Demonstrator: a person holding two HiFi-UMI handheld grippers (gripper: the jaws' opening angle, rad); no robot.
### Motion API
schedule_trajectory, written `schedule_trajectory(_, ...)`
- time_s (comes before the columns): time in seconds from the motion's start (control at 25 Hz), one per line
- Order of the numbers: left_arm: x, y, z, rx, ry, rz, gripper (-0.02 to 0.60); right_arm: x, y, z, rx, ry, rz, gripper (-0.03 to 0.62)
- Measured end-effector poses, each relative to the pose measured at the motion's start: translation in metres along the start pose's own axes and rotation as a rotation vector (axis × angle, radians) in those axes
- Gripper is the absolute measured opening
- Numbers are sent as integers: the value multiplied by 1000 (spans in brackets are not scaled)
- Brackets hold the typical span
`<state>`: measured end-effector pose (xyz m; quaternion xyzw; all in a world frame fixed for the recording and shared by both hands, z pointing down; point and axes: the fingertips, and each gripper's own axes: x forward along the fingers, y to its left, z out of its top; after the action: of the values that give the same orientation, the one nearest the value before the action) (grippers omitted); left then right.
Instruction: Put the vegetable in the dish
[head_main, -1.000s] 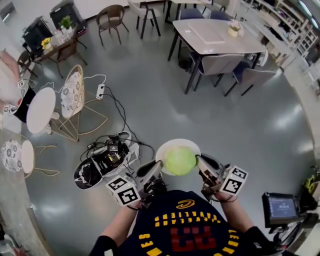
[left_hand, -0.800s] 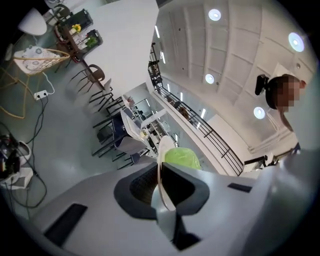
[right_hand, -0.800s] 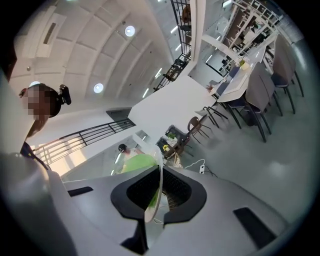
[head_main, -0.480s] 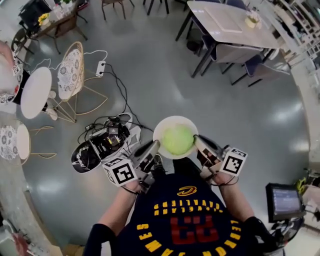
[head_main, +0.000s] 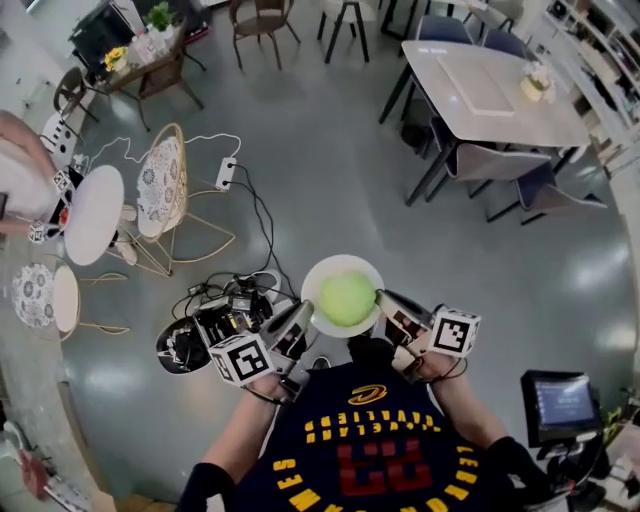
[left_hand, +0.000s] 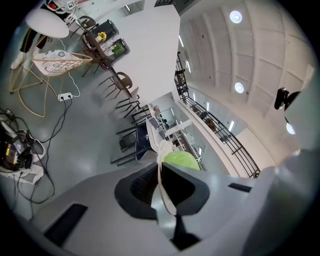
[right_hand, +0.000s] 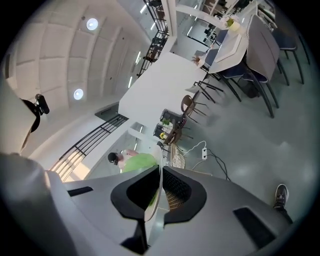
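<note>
The only legible print is a large red 23, seen upside down, on the person's dark shirt; the yellow lettering around it is unreadable.

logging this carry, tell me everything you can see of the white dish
The white dish is round, shallow and smooth, perhaps ceramic or plastic. It is held roughly level above the grey floor, with a round pale green vegetable resting in its middle. The left gripper is shut on its left rim, the right gripper on its right rim; each gripper view shows the thin rim edge-on between the jaws.
</note>
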<state>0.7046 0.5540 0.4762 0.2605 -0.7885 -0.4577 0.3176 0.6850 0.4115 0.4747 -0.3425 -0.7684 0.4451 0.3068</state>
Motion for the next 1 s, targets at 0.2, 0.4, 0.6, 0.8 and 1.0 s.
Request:
schedule_trajectory(0.2,60,-11,32,-52,-55,29,20,14,-25,68,29,42,17,21)
schedule_trajectory(0.4,108,-5,58,-180,-128,69,20,28,-57,118,91,44,-24,21)
schedule_trajectory(0.6,134,9,81,-209,-129,102,18,45,-93,137,187,64,-122,21)
schedule_trajectory(0.8,166,29,128,-256,-150,52,20,99,-98,172,138,71,-52,20)
schedule_trajectory(1.0,199,52,205,-211,-94,58,18,155,-114,214,165,34,-144,21)
